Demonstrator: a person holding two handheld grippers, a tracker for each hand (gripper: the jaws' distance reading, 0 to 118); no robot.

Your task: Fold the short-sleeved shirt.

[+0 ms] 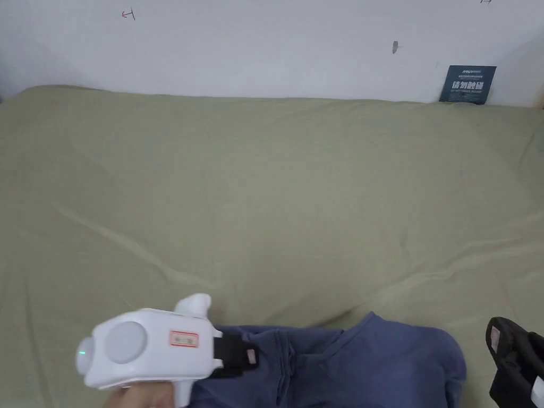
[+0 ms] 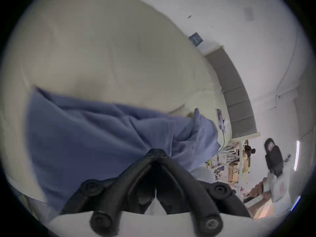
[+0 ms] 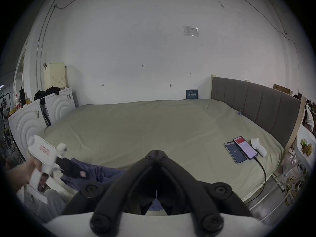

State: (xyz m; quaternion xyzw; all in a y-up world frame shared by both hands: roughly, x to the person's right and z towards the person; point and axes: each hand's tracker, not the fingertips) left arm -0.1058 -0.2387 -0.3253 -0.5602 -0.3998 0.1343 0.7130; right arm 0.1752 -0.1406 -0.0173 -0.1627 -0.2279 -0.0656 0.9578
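— Starting nearest: where is the shirt (image 1: 340,366)?
— Bunched in blue folds at the near edge of the bed (image 1: 265,202), on the green sheet.
— Left gripper (image 1: 249,357)?
— White body, black jaws, held in a hand (image 1: 141,396). In its own view the jaws are closed tip to tip, with the shirt right at the tips; whether cloth is pinched between them I cannot tell.
— Right gripper (image 3: 156,152)?
— At the right, just beside the shirt. Jaws clenched together in its own view, above the sheet, nothing visible between them.
— Farther out?
— Two phones (image 3: 240,149) lie side by side near the right edge, one with a cable (image 3: 261,170), a white controller (image 3: 259,146) beside them. Grey headboard (image 3: 256,107) behind.
— Farthest?
— A dark card (image 1: 467,84) leans on the white wall (image 1: 265,48).
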